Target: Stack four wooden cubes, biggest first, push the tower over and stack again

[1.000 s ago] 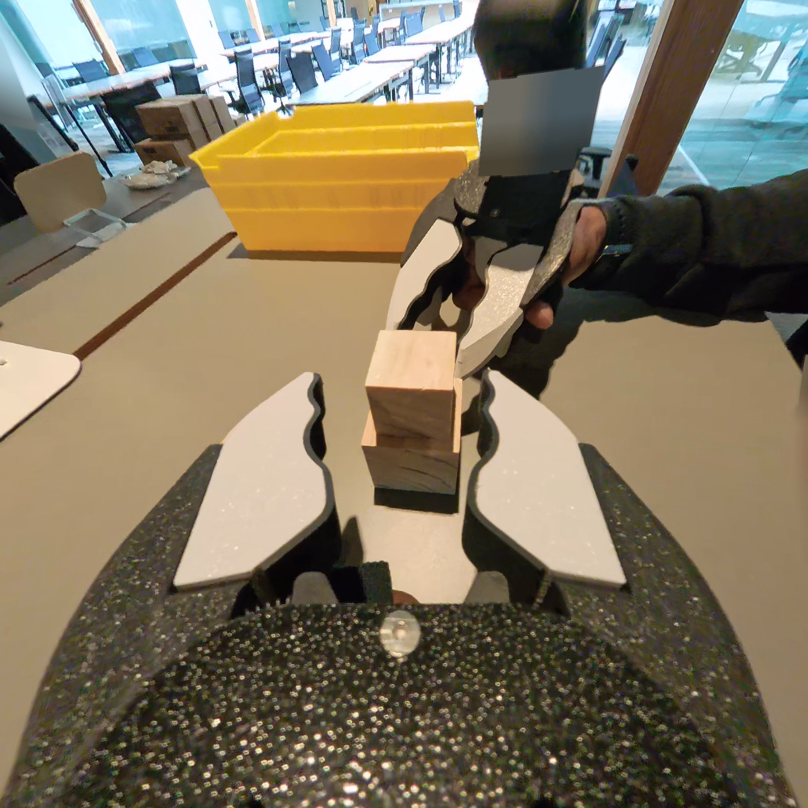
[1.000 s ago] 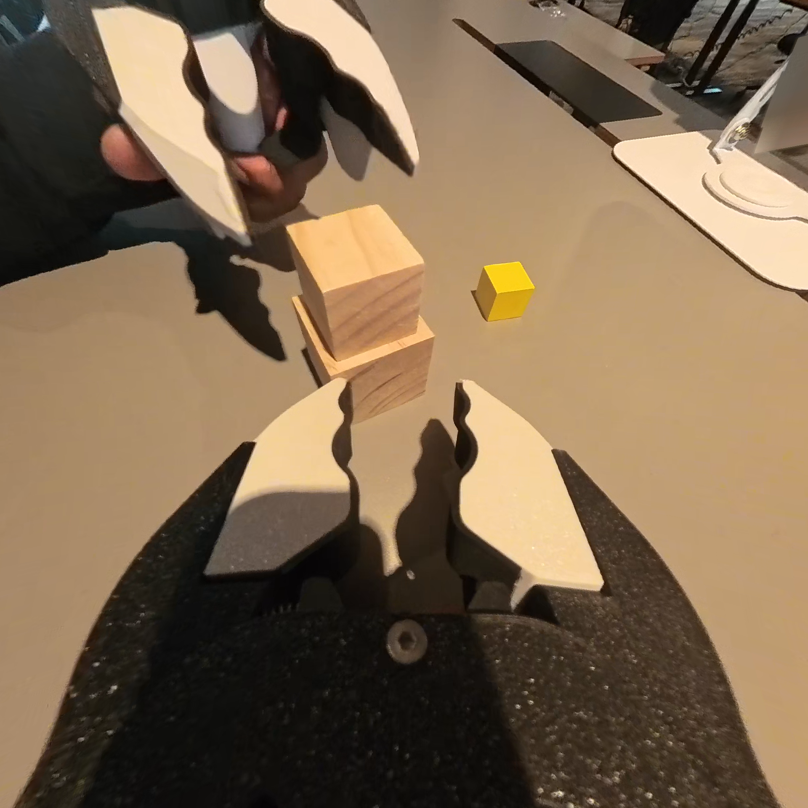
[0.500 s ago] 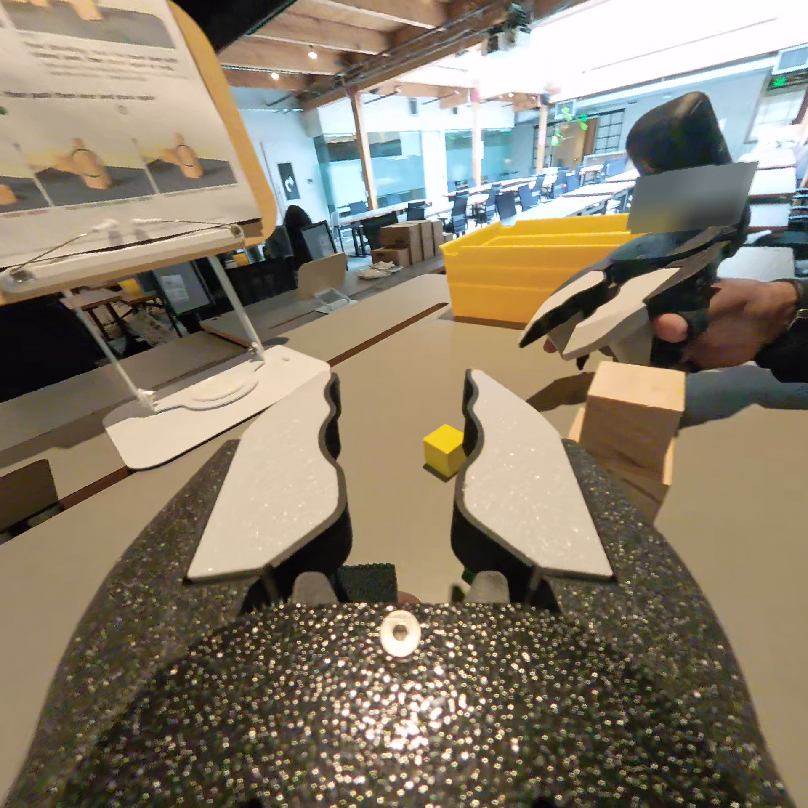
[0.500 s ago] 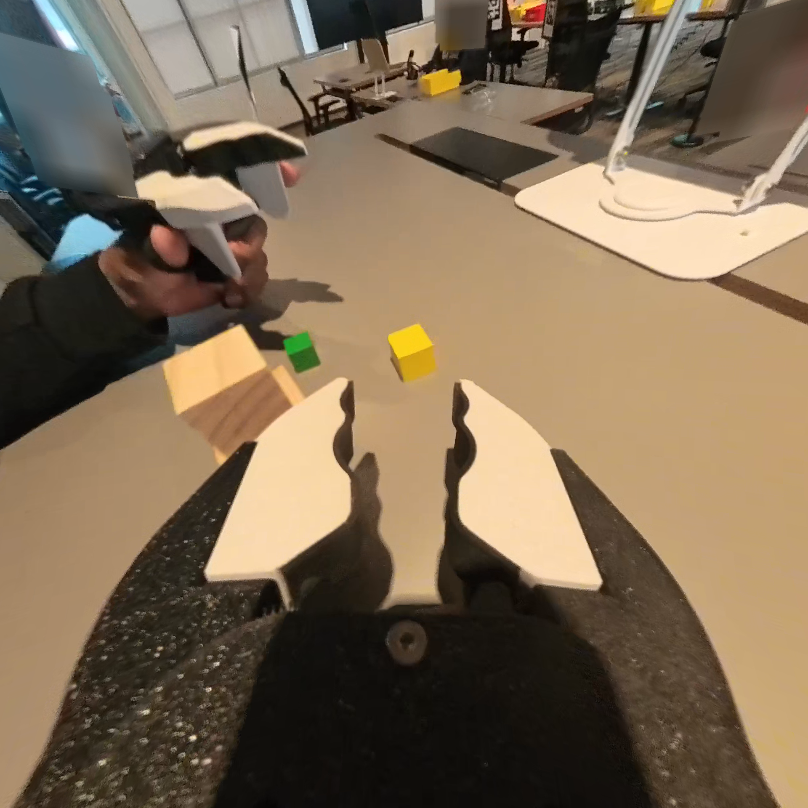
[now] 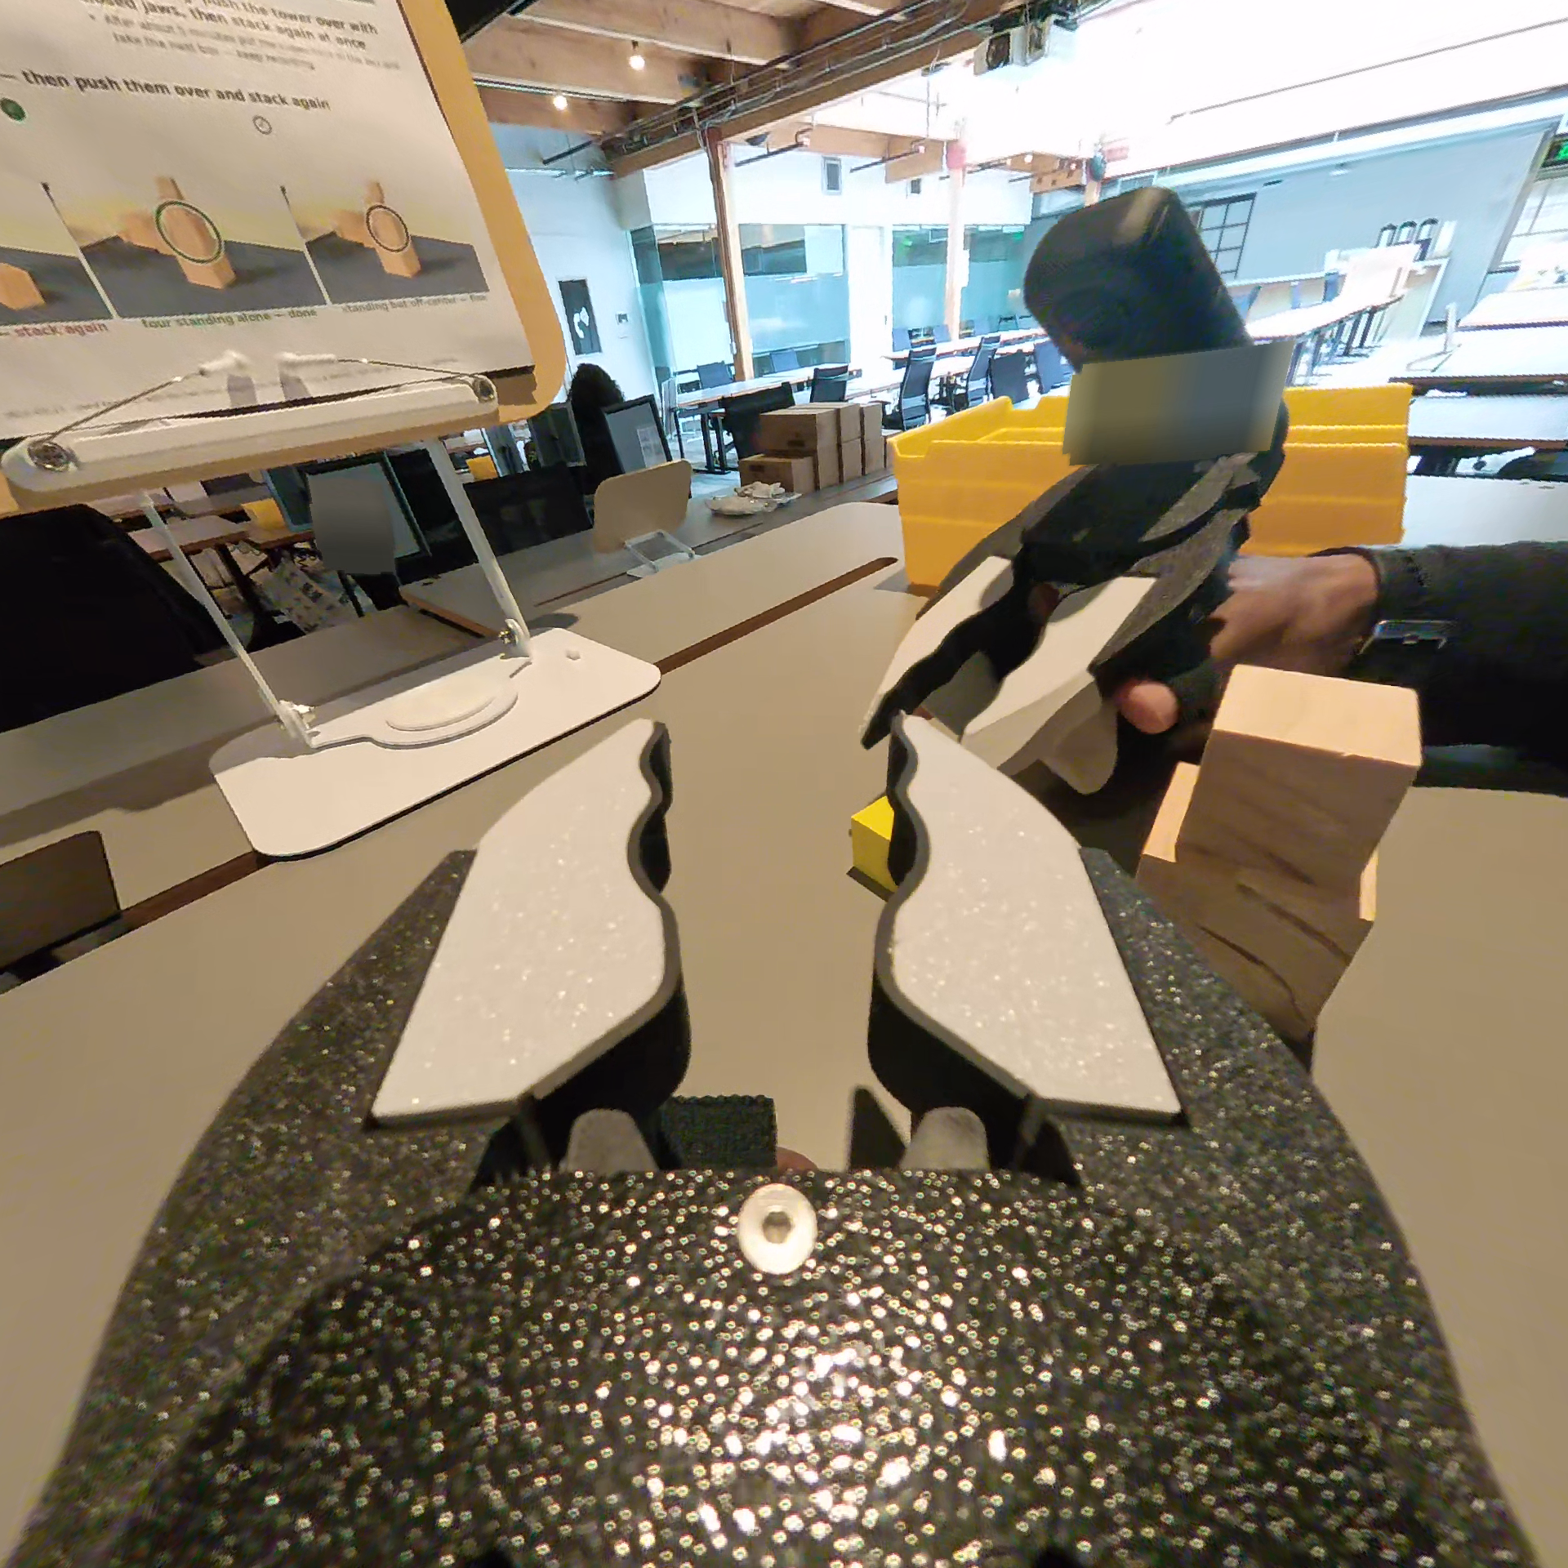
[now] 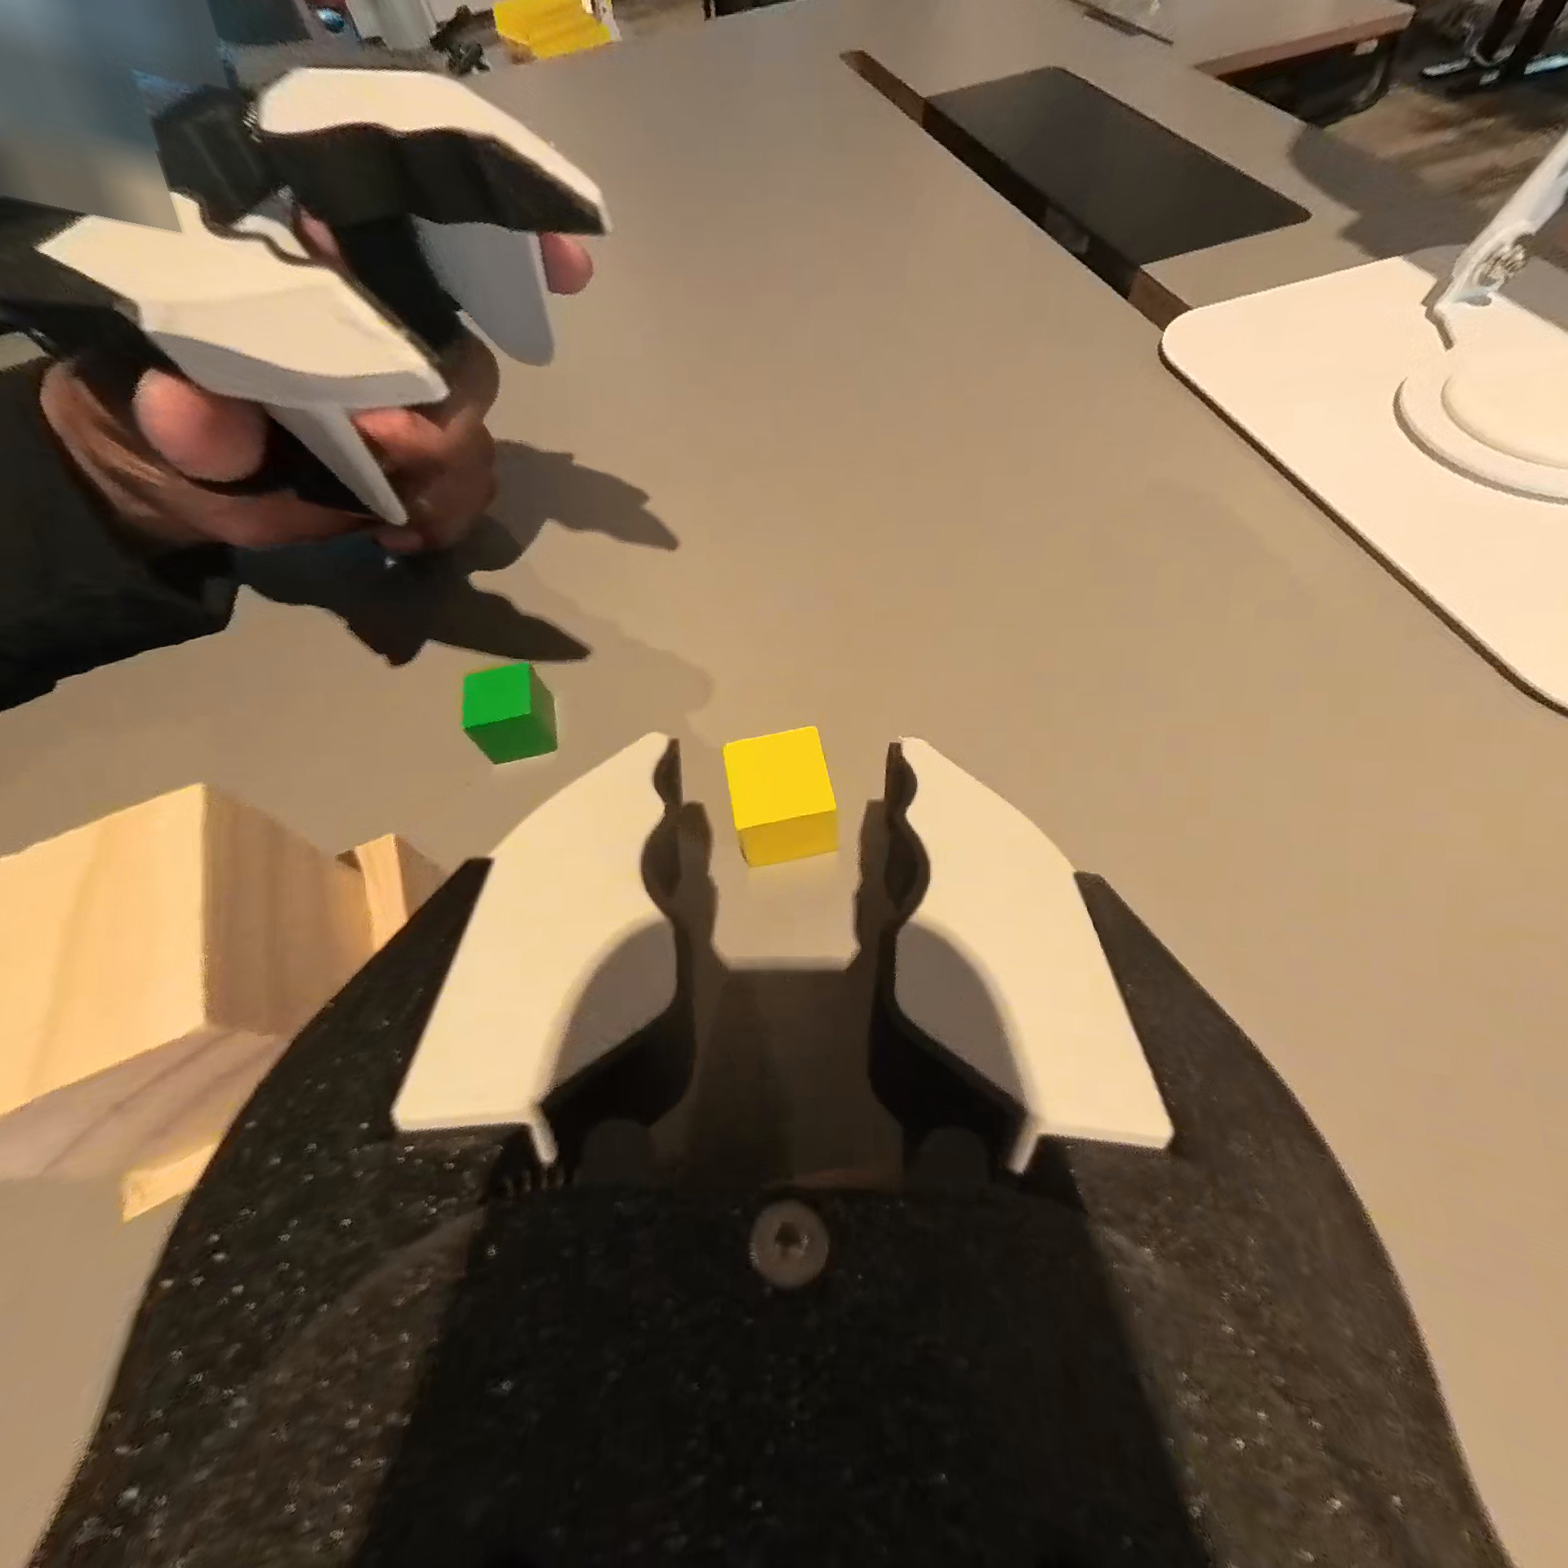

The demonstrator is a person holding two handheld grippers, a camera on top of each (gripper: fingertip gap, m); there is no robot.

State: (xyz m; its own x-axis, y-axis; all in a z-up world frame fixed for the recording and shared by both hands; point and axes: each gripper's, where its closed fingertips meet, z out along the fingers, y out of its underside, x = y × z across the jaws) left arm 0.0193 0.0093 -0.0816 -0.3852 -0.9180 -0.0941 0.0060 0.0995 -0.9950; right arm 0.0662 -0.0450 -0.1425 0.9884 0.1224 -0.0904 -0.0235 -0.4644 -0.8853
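Two plain wooden cubes stand stacked, the smaller one on the bigger one; in the right wrist view the stack is at the lower left. A small yellow cube lies on the table between the tips of my open right gripper, with gaps on both sides. A small green cube lies to its left. My left gripper is open and empty. It hovers above the table beyond the green cube. The yellow cube shows partly behind its right finger. The right gripper is just ahead of it.
A white stand base is at the right; it holds an instruction sheet. Yellow bins stand at the far table edge. A black mat lies farther back. A person's hands hold both grippers. The stack lies around 9 cm away from my right fingertips. Seen from the left wrist view as well.
Both grippers turned away from the wooden stack toward the small cubes. The right gripper moved forward and down until the yellow cube sits between its fingertips. The left gripper's jaws narrowed a little.
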